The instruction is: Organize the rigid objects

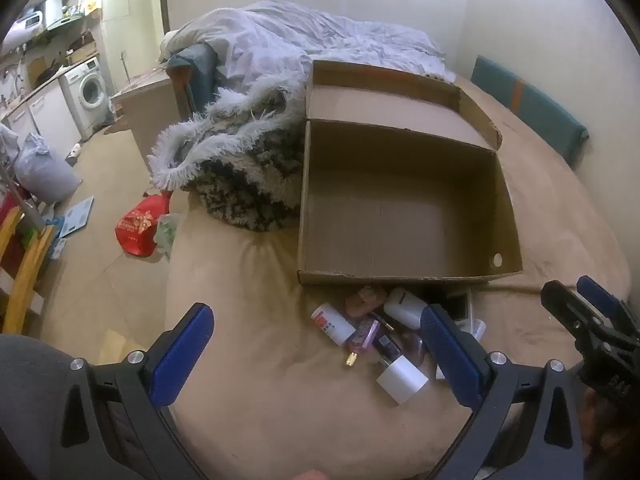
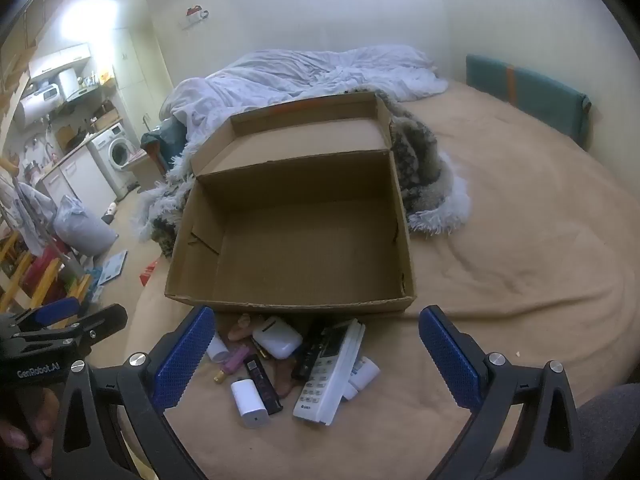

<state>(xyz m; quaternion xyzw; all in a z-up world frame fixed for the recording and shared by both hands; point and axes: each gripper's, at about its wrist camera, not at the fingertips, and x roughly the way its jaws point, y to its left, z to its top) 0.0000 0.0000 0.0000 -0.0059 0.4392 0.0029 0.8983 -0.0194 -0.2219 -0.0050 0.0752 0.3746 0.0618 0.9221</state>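
An open, empty cardboard box (image 2: 296,248) sits on the tan bed, lid folded back; it also shows in the left wrist view (image 1: 400,216). A pile of small items lies just in front of it: a white remote control (image 2: 330,376), a white earbud case (image 2: 278,338), a white charger block (image 2: 249,402), a black stick (image 2: 262,382), a small white bottle (image 1: 332,322) and a purple bottle (image 1: 362,336). My left gripper (image 1: 316,356) is open and empty above the pile's left side. My right gripper (image 2: 316,360) is open and empty over the pile.
A furry grey-white blanket (image 1: 224,160) lies left of the box and a crumpled white duvet (image 2: 304,72) behind it. A teal cushion (image 2: 528,92) leans on the right wall. The floor at left holds a red bag (image 1: 140,226) and clutter.
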